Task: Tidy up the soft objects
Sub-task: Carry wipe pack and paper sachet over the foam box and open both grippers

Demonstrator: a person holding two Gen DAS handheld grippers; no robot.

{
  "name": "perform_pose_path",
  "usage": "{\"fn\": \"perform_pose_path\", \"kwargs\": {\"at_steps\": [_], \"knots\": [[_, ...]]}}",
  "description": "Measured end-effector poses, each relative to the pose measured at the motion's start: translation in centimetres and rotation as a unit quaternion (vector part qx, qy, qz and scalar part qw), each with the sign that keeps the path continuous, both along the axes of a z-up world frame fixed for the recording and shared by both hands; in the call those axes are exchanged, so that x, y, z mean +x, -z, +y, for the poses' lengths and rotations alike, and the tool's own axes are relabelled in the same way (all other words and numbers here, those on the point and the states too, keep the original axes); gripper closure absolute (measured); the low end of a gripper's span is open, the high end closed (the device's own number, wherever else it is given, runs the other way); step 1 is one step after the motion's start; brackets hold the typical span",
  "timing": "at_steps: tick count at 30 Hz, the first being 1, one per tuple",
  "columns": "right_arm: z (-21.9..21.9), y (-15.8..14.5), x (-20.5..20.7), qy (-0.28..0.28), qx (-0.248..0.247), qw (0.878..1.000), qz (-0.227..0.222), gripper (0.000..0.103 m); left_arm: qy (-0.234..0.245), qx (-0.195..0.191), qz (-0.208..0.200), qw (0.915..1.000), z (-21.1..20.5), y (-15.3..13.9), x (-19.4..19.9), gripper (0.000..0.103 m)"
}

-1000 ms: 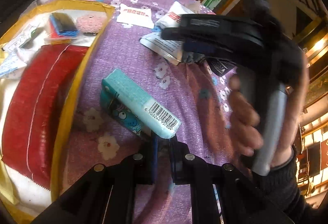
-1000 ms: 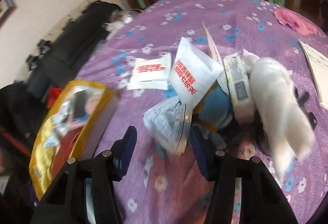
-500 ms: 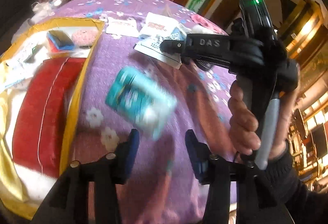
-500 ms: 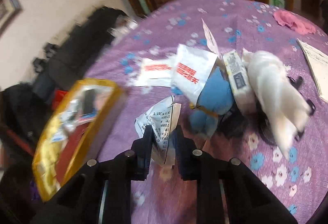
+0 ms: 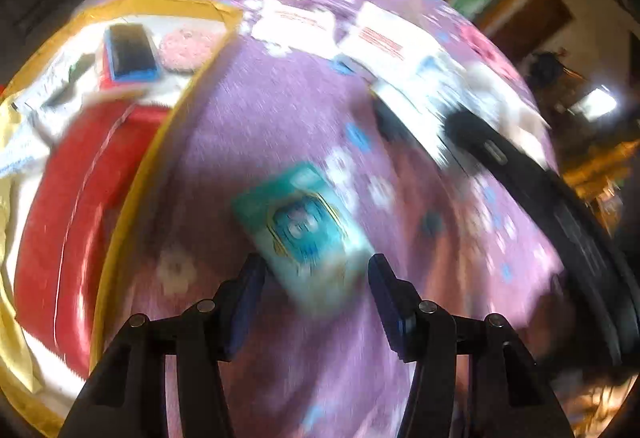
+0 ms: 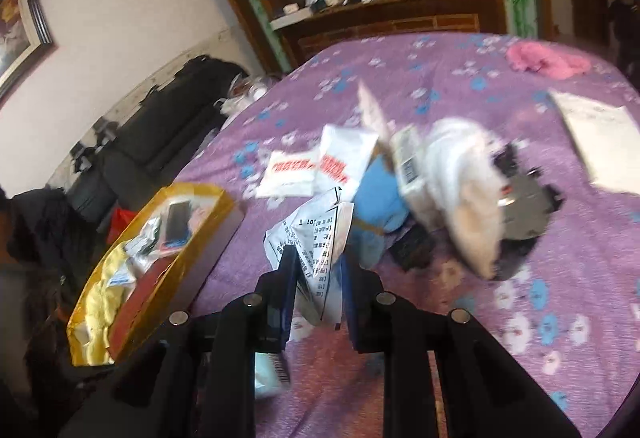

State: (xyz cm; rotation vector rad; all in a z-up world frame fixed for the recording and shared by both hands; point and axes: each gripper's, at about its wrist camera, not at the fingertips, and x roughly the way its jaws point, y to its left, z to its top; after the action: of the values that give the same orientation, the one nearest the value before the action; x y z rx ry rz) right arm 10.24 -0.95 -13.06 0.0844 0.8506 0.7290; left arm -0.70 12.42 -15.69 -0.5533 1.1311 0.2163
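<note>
My left gripper [image 5: 316,290] is open, and a teal tissue pack [image 5: 304,230] lies on the purple cloth between and just ahead of its fingers; it also shows low in the right wrist view [image 6: 270,374]. My right gripper [image 6: 318,278] is shut on a white printed packet [image 6: 316,238] and holds it lifted above the cloth. Behind it lie two white packets with red print [image 6: 316,165], a blue soft toy [image 6: 378,197] and a white plush toy [image 6: 464,193]. The right gripper's arm [image 5: 560,205] crosses the right of the left wrist view.
A yellow-rimmed box [image 5: 132,173] stands at the left, also in the right wrist view [image 6: 188,250], holding red fabric [image 5: 68,197], a blue sponge [image 5: 130,53] and a pink puff [image 5: 186,45]. A pink cloth [image 6: 544,59] and a paper sheet [image 6: 600,141] lie far right. Dark bags [image 6: 160,125] sit beyond the bed's left edge.
My left gripper opened and let go of the teal tissue pack, which now lies on the cloth. My right gripper closed on the white printed packet and lifted it.
</note>
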Motion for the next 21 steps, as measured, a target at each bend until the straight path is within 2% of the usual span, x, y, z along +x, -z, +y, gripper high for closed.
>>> {"fn": "perform_pose_path", "kwargs": {"at_steps": [1,3,6,7,9,11,13,14,18,21], "knots": [[-0.1,0.0,0.1,0.0,0.005,1.0,0.004,0.082,-0.006,0.016,0.011,0.9998,-0.1,0.6,0.8,0.044],[-0.3,0.2,0.1,-0.006,0.016,1.0,0.018,0.082,-0.005,0.046,0.006,0.9989,-0.7,0.6,1.7,0.035],[-0.6,0.6,0.2,-0.008,0.024,0.999,0.032,0.082,-0.012,0.077,0.008,0.9969,-1.7,0.7,1.9,0.035],[-0.7,0.7,0.3,-0.009,0.028,0.999,0.037,0.082,-0.015,0.086,0.005,0.9961,-2.0,0.8,1.8,0.036],[-1.0,0.9,0.5,-0.006,0.037,0.998,0.048,0.082,-0.011,0.107,-0.007,0.9942,-2.8,0.8,1.5,0.049],[-1.2,1.1,0.7,-0.01,0.046,0.997,0.062,0.082,-0.001,0.094,-0.022,0.9954,-3.2,0.8,0.9,0.058],[-1.4,1.2,0.8,-0.01,0.046,0.997,0.064,0.082,0.005,0.079,-0.045,0.9959,-3.0,0.2,0.1,0.074],[-1.4,1.2,0.8,-0.009,0.045,0.997,0.064,0.082,0.007,0.072,-0.055,0.9959,-2.7,-0.2,0.0,0.077],[-1.3,1.4,1.0,-0.02,0.058,0.995,0.075,0.082,-0.001,0.038,-0.075,0.9964,-1.2,-1.1,-1.2,0.078],[-0.7,1.4,0.8,-0.048,0.063,0.994,0.082,0.082,-0.007,-0.017,-0.098,0.995,0.1,-2.1,-3.0,0.078]]}}
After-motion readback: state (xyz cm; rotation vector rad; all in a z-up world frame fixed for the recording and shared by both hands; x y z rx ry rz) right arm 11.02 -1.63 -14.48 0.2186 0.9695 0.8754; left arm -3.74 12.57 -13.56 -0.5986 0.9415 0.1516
